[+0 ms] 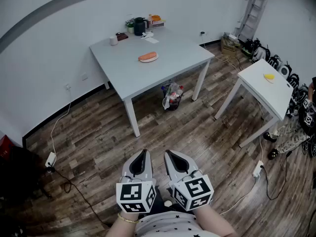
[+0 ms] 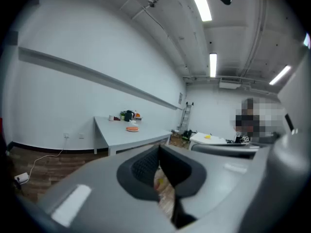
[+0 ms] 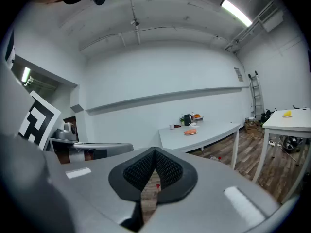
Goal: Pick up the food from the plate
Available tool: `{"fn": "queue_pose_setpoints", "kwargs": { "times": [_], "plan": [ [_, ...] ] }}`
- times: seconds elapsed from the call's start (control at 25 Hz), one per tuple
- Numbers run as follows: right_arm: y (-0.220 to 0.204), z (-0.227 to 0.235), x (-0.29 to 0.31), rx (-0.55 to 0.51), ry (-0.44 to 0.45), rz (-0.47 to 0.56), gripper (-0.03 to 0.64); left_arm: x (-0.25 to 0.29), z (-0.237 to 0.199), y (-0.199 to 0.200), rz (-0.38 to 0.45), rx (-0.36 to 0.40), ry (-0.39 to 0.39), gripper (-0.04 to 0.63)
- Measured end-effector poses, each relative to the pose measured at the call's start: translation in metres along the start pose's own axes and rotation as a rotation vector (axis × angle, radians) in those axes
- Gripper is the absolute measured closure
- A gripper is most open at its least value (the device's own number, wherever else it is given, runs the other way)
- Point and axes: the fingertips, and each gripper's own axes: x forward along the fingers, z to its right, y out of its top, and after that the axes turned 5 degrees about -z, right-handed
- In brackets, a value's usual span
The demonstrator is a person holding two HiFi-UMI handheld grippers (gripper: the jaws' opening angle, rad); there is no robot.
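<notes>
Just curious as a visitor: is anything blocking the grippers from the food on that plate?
Nothing visible does. The left gripper and right gripper, both shut and empty, are far back; only open floor and bare table lie before the food on its plate.

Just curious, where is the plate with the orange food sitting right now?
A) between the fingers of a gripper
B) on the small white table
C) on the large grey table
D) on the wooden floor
C: the plate with the orange food lies on the large grey table.
</notes>
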Motion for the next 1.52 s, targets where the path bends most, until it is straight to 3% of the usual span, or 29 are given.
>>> {"fn": "queue_pose_setpoints", "kwargs": {
  "times": [0.32,0.56,0.96,1.52],
  "plan": [
    [0.0,0.033,0.038,0.05,-0.025,-0.022,0.618,0.044,-0.019,0.004,-0.029,-0.015,-0.008,0.588],
    [0.027,0.076,0.114,0.086,-0.027,-0.03,0.617,0.13,-0.049,0.033,-0.048,-0.012,-0.035,0.588],
    [0.112,0.116,0.28,0.019,-0.065,-0.005,0.618,0.269,-0.144,0.119,-0.06,0.029,-0.095,0.588],
    [0.138,0.219,0.404,0.044,-0.101,-0.039,0.618,0.428,-0.184,0.146,-0.135,0.043,-0.137,0.588]
  ]
}}
